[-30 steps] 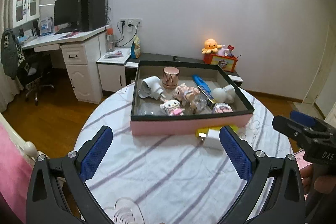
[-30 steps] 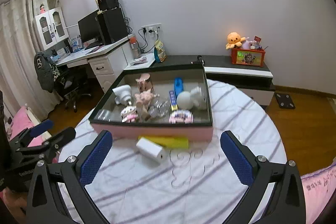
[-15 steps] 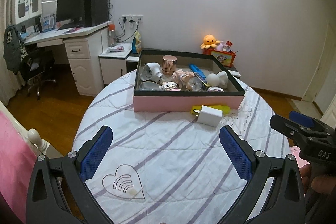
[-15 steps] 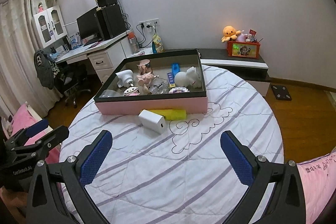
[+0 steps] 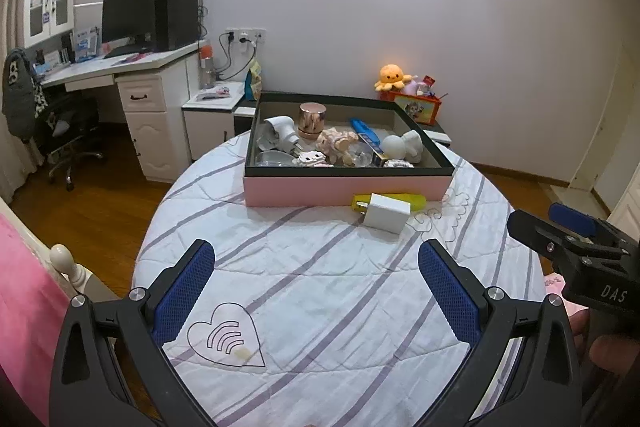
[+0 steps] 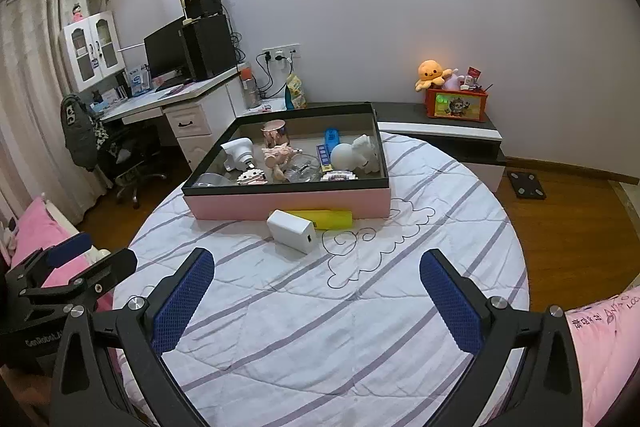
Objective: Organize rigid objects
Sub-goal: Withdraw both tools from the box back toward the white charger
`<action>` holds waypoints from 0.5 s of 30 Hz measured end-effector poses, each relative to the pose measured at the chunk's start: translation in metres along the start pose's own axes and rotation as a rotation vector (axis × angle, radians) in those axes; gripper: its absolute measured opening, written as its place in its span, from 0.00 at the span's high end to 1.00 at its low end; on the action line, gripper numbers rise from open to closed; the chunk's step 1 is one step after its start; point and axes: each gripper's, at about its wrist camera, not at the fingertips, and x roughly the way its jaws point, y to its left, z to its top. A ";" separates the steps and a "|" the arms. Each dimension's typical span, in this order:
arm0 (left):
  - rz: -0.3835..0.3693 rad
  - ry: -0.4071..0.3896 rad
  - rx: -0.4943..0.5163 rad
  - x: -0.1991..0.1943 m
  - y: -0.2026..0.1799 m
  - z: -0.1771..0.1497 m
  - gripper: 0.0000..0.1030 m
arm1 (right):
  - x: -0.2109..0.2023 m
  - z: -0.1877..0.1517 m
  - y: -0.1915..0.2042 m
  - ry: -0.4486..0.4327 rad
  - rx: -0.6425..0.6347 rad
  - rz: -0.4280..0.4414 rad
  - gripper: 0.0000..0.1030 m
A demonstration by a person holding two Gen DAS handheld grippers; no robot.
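Both tools, left tool [image 5: 316,291] and right tool [image 6: 316,293], spread wide, empty. One white charger [image 6: 292,236] partly hides one yellow bar [image 6: 330,219] on the tabletop [image 6: 320,327], near the pink box [image 6: 288,201]; box contents overlap, uncountable.

White charger [image 5: 386,213] (flat) touching yellow, possibly tube-like item [image 5: 416,201].

"DAS" on right gripper [image 5: 568,227], "GenRobot.AI" on left gripper [image 6: 84,259]
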 end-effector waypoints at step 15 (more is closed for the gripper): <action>-0.016 0.071 0.020 0.048 -0.021 0.000 0.00 | 0.031 -0.005 -0.036 0.064 0.046 -0.045 0.00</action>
